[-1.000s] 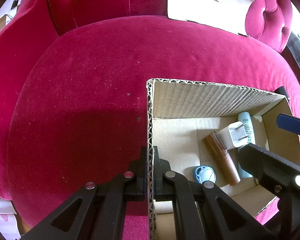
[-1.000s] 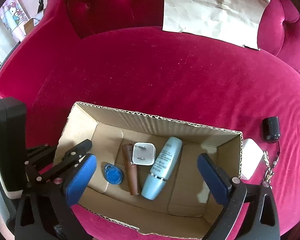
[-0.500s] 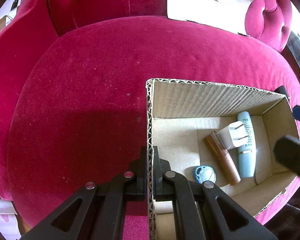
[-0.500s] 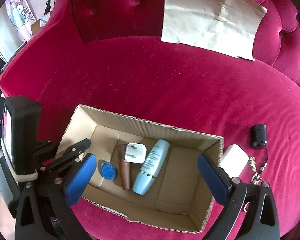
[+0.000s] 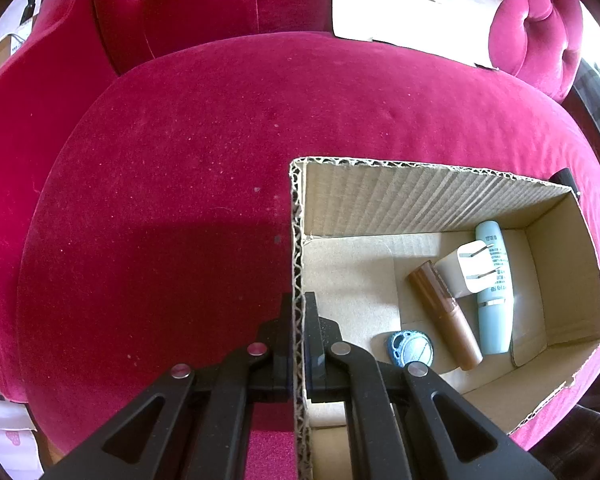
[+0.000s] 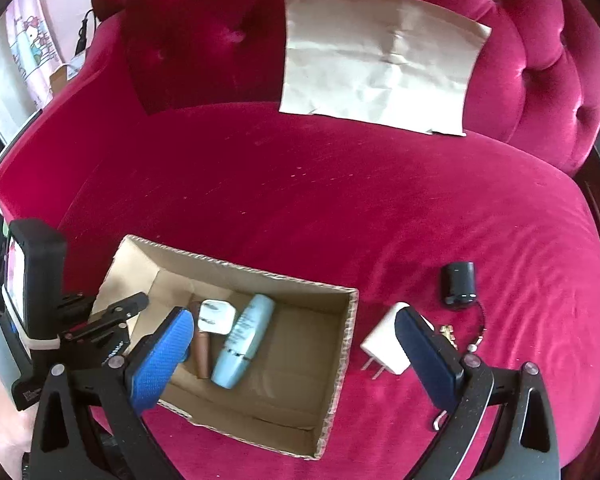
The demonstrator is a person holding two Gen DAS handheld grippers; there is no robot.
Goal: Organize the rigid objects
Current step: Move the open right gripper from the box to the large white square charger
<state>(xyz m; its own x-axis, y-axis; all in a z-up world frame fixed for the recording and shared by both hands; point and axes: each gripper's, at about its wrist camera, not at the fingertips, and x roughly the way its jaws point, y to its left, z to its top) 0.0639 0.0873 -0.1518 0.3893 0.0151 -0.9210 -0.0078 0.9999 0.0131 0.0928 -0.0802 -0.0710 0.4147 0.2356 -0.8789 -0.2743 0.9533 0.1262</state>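
An open cardboard box (image 6: 340,364) (image 5: 428,196) sits on the red velvet sofa seat. Inside lie a light blue tube (image 6: 242,340) (image 5: 494,288), a brown tube (image 6: 202,354) (image 5: 444,316), a white plug adapter (image 6: 216,316) (image 5: 466,272) and a blue round tag (image 5: 410,348). My left gripper (image 5: 298,308) is shut on the box's left wall; it also shows in the right wrist view (image 6: 120,316). My right gripper (image 6: 296,354) is open and empty, above the box's right end. A white charger (image 6: 384,346) and a black key fob (image 6: 458,282) with a chain lie on the seat right of the box.
A sheet of brown paper (image 6: 380,74) leans on the tufted sofa back. The red seat (image 6: 320,200) stretches behind the box. The sofa arm rises at the left (image 5: 28,120). The seat's front edge lies close below the box.
My right gripper has pulled up and to the right, out of the box and out of the left wrist view. The charger and key fob now sit nearer its right finger. The left gripper stays put.
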